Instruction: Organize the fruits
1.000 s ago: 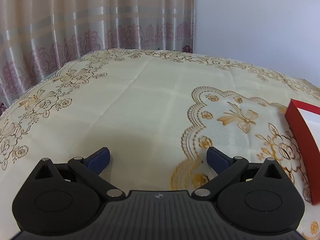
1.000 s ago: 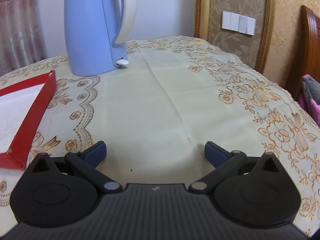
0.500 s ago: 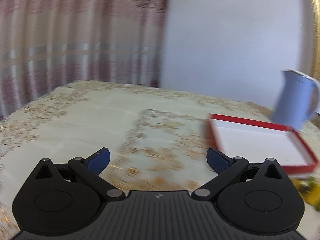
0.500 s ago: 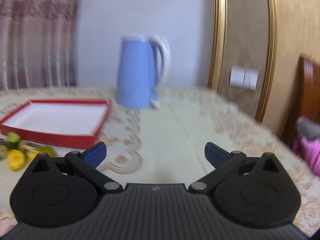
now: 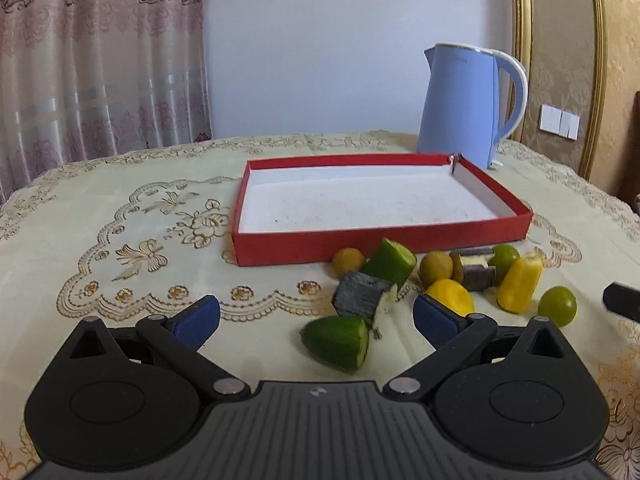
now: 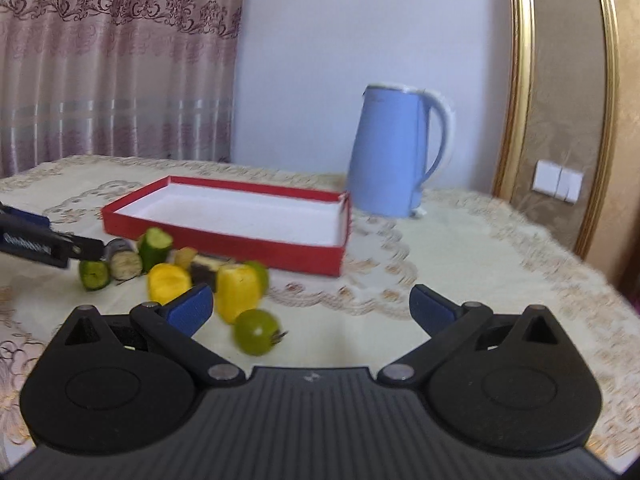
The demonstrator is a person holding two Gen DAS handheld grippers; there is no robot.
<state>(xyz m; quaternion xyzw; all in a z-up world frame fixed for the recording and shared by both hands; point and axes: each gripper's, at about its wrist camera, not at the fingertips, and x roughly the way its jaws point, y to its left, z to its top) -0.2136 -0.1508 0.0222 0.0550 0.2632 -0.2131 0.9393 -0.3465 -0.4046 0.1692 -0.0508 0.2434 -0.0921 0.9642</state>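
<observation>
Your left gripper [image 5: 316,314] hovers low over the cream tablecloth with gold floral embroidery [image 5: 132,240], its blue-padded fingers spread wide and holding nothing; nearest to it, between the pads, lies a green cucumber end piece [image 5: 336,342] with its cut face turned right. Your right gripper [image 6: 310,308] is likewise wide open and empty, with a small round green fruit [image 6: 257,331] lying on the cloth just ahead of its left pad. Just beyond the cucumber end sits a dark grey-blue chunk with a pale cut face [image 5: 362,295], touching a second green cucumber section [image 5: 390,262] tilted behind it. To the right, the rest of the cut fruit is scattered close together: a yellow rounded piece [image 5: 450,300], a yellow blocky piece [image 5: 520,285] standing tilted, two small olive-yellow round fruits [image 5: 436,267], a small dark purple and white piece [image 5: 476,270] and another green round fruit [image 5: 505,256]. All of the fruit lies on the cloth, in front of the shallow red cardboard tray with a white inside [image 5: 400,242], which holds nothing. Behind the tray's far right corner stands a pale blue electric kettle with a white handle [image 5: 460,108], and beyond the table hang pink patterned curtains [image 5: 100,60] beside a plain white wall [image 5: 320,40].
</observation>
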